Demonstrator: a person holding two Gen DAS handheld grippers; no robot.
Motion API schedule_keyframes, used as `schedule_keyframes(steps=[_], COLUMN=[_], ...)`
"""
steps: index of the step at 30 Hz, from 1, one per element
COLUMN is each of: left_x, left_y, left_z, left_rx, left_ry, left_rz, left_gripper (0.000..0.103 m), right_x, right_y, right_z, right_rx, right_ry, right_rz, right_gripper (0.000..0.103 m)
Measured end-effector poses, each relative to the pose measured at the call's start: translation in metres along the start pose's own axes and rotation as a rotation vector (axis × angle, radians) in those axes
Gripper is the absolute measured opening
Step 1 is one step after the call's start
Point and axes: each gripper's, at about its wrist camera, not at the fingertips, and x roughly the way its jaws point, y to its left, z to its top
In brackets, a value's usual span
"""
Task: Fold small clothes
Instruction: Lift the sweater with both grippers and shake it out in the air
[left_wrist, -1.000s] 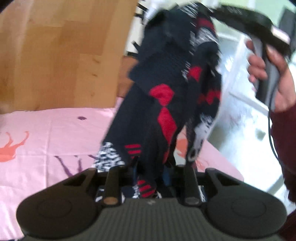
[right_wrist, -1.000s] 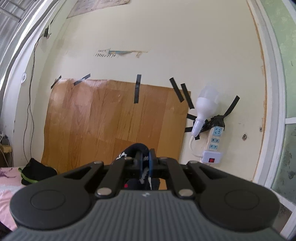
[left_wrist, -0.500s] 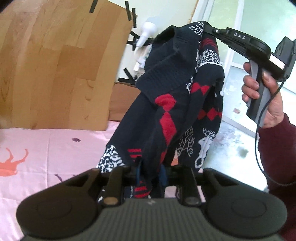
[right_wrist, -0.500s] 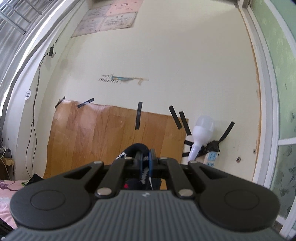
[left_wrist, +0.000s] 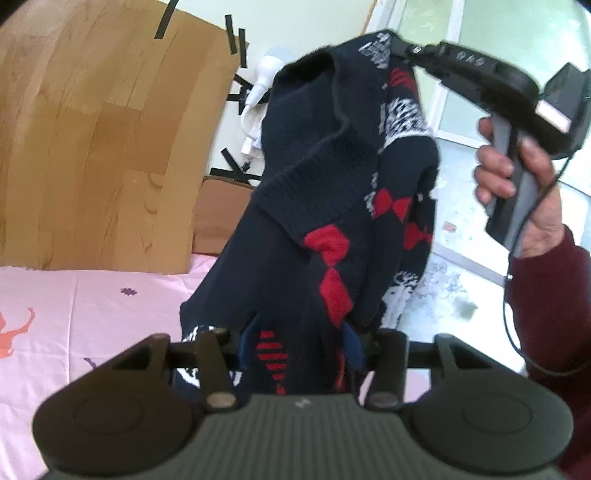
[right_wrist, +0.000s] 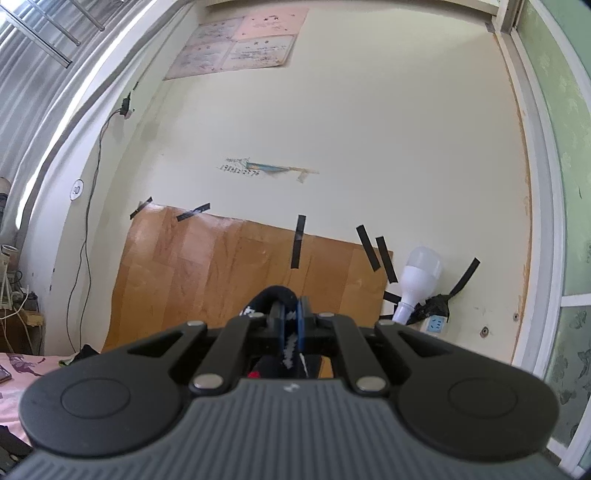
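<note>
fingers: right (right_wrist: 290, 325) clamp sweater (left_wrist: 332, 206) top, hanging lengthwise down; left (left_wrist: 299, 343) opening around hem.

Your left gripper (left_wrist: 299, 347) sits low and its jaws are opening, with sweater (left_wrist: 343, 192) fabric hanging between the fingers (left_wrist: 212, 354). Your right gripper (right_wrist: 290, 319) is up high, roughly level, clamped tight on a fold of the knit. Your right hand (left_wrist: 524, 184) wraps its handle, dark red sleeve (left_wrist: 550, 306) below.

A wood-grain board (right_wrist: 243, 273) taped to a cream wall (right_wrist: 369, 129), a white bulb (right_wrist: 419, 280) beside it, above a pink bedsheet (left_wrist: 74, 302).
</note>
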Motion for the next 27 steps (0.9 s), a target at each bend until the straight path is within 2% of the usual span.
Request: schedule_keyframes(steps=[1,2,3,4,6,7,10,15,17,21,25,27], left_x=[0.005,0.008,0.013,0.018,0.023,0.021,-0.007,-0.097,-0.128,-0.170,-0.195,-0.203], left_y=[-0.002,-0.003,-0.006,-0.008,-0.005,-0.002,0.014,0.028,0.014,-0.035,-0.065,-0.071], left_z=[-0.002,-0.005,-0.007,-0.008,-0.008,-0.005,0.013,0.061,0.077,0.100,0.121,0.131], left_rx=[-0.002,0.007,0.025,0.042,0.058,0.061,0.052,0.020,0.055,0.207,0.267,0.276], left_ry=[0.007,0.010,0.016,0.025,0.045,0.033,-0.079,-0.348,-0.445,-0.620,-0.722,-0.742], left_rz=[0.003,-0.002,0.000,0.003,0.003,0.023,0.144,0.326,0.369,0.492,0.552,0.562], left_gripper=[0.057,0.056,0.051,0.031,0.011,0.009,0.009,0.009,0.009,0.009,0.009,0.009], right_x=[-0.001,-0.002,-0.002,-0.003,-0.005,-0.006,-0.008,-0.024,-0.032,-0.055,-0.075,-0.078], right_y=[0.000,0.000,0.000,-0.001,-0.002,-0.003,-0.006,-0.020,-0.020,-0.006,-0.001,-0.001], right_z=[0.001,0.001,0.002,0.002,0.003,0.003,0.002,0.008,0.014,0.032,0.054,0.061], right_rx=[-0.003,-0.002,0.000,0.000,0.001,0.002,-0.003,0.042,0.062,0.034,0.007,0.007], right_ry=[-0.005,-0.008,-0.011,-0.013,-0.016,-0.015,-0.031,-0.074,-0.088,-0.162,-0.224,-0.229], right_rz=[0.001,0.002,0.005,0.005,0.002,0.002,-0.018,-0.022,0.011,0.049,0.060,0.066], right_gripper=[0.009,0.009,0.009,0.009,0.009,0.009,0.009,0.009,0.009,0.009,0.009,0.009])
